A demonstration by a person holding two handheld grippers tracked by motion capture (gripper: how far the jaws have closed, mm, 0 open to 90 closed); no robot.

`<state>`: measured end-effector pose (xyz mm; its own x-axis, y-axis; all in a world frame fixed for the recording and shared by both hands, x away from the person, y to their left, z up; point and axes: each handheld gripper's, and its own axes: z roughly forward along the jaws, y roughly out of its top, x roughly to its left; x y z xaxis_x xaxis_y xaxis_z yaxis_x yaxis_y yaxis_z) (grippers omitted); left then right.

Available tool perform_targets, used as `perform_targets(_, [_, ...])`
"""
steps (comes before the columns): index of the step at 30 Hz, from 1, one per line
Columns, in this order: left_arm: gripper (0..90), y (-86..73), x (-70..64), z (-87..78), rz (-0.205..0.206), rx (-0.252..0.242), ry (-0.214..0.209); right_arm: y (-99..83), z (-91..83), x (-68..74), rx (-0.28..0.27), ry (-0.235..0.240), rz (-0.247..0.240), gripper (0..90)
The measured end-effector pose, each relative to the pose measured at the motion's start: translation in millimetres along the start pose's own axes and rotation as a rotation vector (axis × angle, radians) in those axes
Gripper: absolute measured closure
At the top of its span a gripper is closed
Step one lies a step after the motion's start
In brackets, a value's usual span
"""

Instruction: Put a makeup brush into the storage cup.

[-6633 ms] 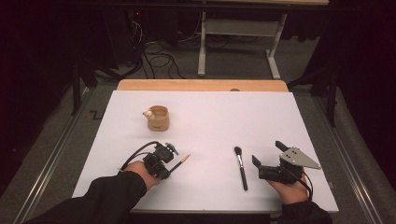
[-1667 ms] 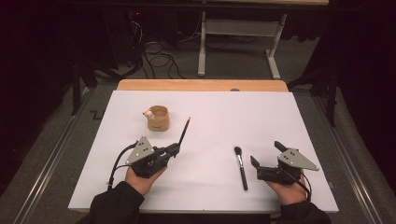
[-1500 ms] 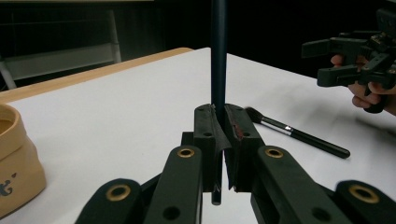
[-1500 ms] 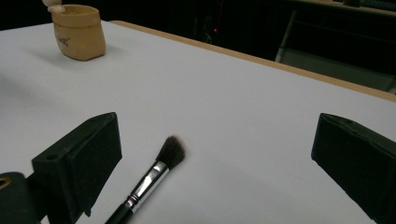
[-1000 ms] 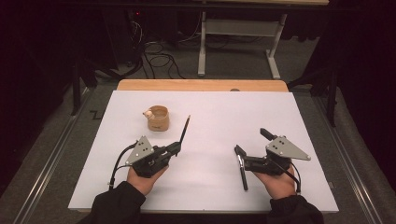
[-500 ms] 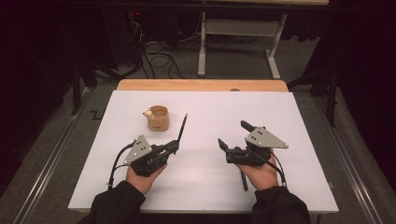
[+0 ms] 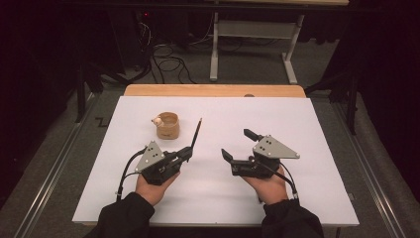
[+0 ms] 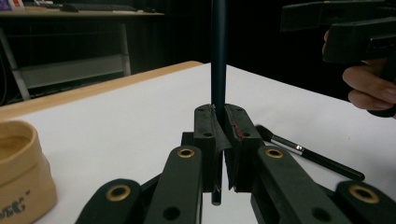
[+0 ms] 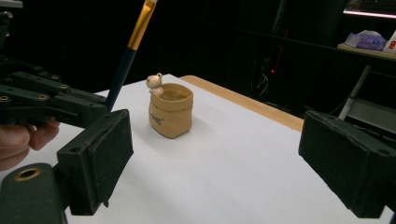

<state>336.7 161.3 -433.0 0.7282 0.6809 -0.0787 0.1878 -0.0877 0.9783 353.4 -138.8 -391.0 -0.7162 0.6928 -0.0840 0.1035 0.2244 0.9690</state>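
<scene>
My left gripper (image 7: 186, 151) is shut on a thin dark-handled paintbrush (image 7: 196, 135), which points away toward the back of the table. In the left gripper view the handle (image 8: 218, 56) stands clamped between the jaws (image 8: 218, 128). A tan pouch-shaped cup (image 7: 167, 125) with a small bear on its rim stands left of the brush tip. My right gripper (image 7: 237, 145) hovers open at mid-table with nothing between its pads (image 9: 100, 156). It faces the cup (image 9: 170, 109) and the held brush (image 9: 128, 56). A black makeup brush (image 8: 306, 153) lies on the table below the right hand.
The white table top (image 7: 307, 134) has a wooden strip (image 7: 213, 90) along its far edge. Behind it stand desk legs (image 7: 214, 44) and cables on the floor. Metal rails run along both sides of the table.
My right gripper has moved left and forward from the near right corner to mid-table, covering the black brush in the high view. The left gripper has kept still with the paintbrush.
</scene>
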Motion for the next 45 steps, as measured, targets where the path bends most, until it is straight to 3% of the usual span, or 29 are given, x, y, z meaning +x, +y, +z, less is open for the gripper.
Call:
perform_targets(6, [84.3,11.9,-6.9,8.1,0.02,-0.004,-0.003,1.3,-3.9,-0.3,-0.028,0.029,0.032,13.4])
perform_targets(12, [84.3,12.0,-15.3,20.7,-0.002,-0.023,-0.033,-1.2,-4.2,0.3,-0.036,0.048,0.052,15.2])
perform_targets(25, [84.3,-3.5,-25.6,26.1,0.0,-0.005,-0.078,-6.0,-1.0,7.7,-0.042,0.103,0.087,18.9])
perform_targets(34, [84.3,-12.4,-30.0,29.3,-0.01,0.003,-0.092,-9.4,0.9,8.7,-0.05,0.15,0.145,22.9])
perform_targets(45, [84.3,-20.0,-39.5,33.4,-0.012,0.001,-0.096,-14.9,1.0,6.1,-0.068,0.164,0.182,34.6])
